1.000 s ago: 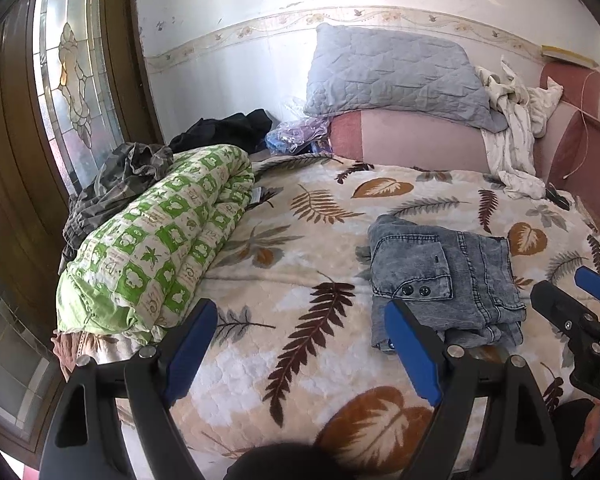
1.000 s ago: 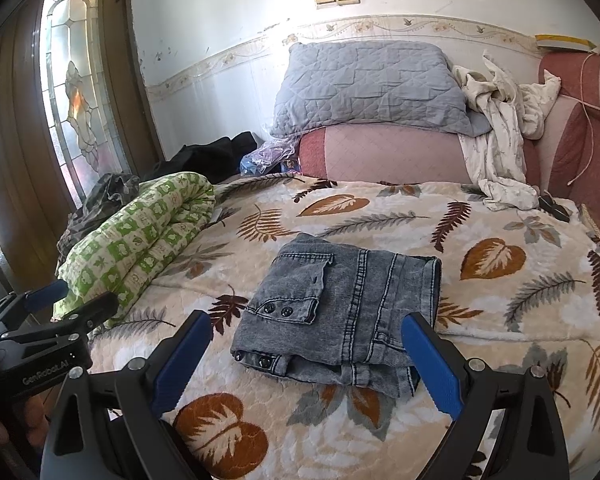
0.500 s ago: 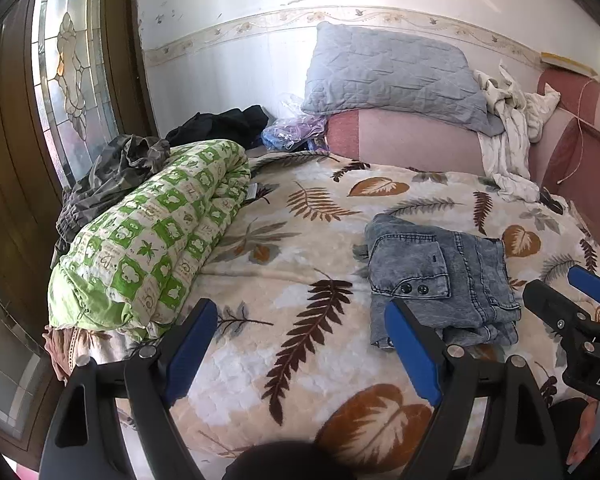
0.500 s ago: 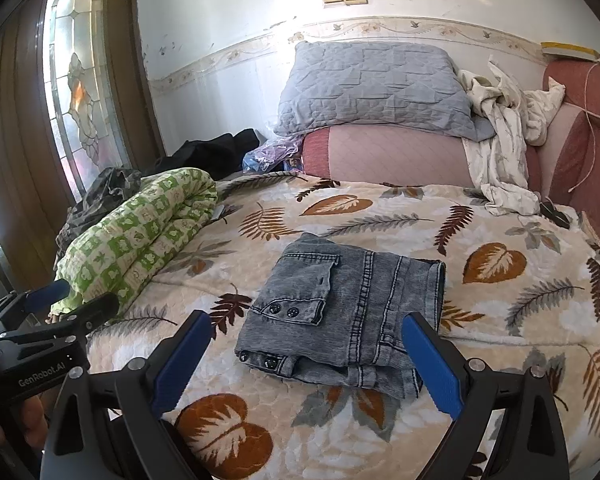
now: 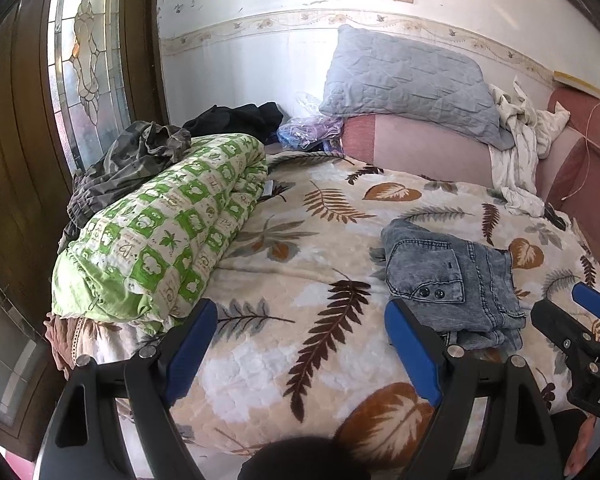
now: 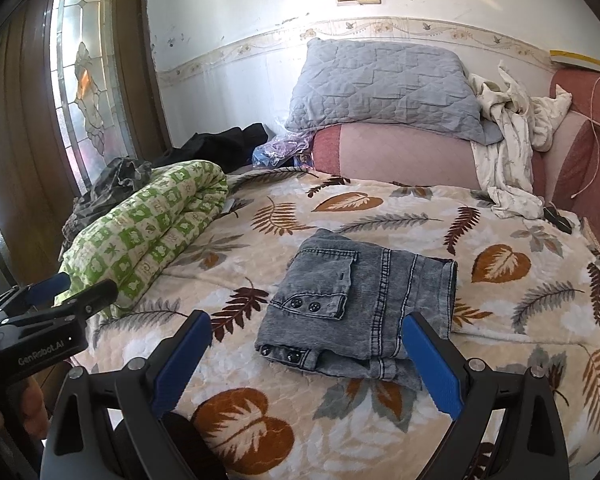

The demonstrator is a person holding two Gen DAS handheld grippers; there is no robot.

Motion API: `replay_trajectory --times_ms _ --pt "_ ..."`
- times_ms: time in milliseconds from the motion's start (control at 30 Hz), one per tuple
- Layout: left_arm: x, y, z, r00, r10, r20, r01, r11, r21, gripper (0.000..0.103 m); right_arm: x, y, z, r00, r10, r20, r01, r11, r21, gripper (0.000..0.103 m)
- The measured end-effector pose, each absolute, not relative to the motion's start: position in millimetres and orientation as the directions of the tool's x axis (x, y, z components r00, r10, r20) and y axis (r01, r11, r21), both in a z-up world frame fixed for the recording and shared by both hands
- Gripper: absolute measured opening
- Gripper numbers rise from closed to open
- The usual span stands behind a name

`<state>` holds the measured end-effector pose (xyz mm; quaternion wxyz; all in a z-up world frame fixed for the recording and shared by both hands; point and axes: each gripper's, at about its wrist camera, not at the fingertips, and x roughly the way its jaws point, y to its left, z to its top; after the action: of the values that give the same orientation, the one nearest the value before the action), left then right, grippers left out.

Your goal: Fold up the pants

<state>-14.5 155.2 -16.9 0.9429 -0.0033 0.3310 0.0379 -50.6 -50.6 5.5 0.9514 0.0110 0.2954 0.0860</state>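
Grey denim pants [image 6: 360, 308] lie folded into a compact square on the leaf-print bed [image 6: 512, 364], centre of the right wrist view, directly ahead of the right gripper [image 6: 306, 354]. The left gripper [image 5: 300, 350] sees them off to its right. Both pairs of fingers stand wide, holding nothing. No containers show.

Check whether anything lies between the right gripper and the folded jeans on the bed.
Nothing visible does. The right gripper is open just short of the folded jeans, with only bare leaf-print bedspread between them.
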Motion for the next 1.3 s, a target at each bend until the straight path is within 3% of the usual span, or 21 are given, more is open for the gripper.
replay_trajectory --times_ms 567,833,1067,1300 --pt "-70.4 119.7 27.1 0.82 0.058 -0.57 -0.024 0.997 0.067 0.086 -102.5 -79.3 48.6 0.865 0.164 -0.474 -0.118 0.985 0.125 0.098" --pt "-91.5 98.0 32.7 0.802 0.051 -0.595 -0.02 0.998 0.059 0.086 -116.5 -98.1 53.1 0.868 0.224 -0.443 -0.167 0.972 0.164 0.098" --pt "-71.7 78.5 39.5 0.81 0.017 -0.586 0.032 0.997 0.072 0.086 -112.8 -109.2 60.7 0.894 0.185 -0.409 -0.139 0.98 0.139 0.103" --pt "-24.5 71.0 32.2 0.792 -0.054 -0.608 0.11 0.992 0.056 0.086 -72.4 -112.0 49.5 0.878 0.131 -0.46 -0.084 0.989 0.121 0.103"
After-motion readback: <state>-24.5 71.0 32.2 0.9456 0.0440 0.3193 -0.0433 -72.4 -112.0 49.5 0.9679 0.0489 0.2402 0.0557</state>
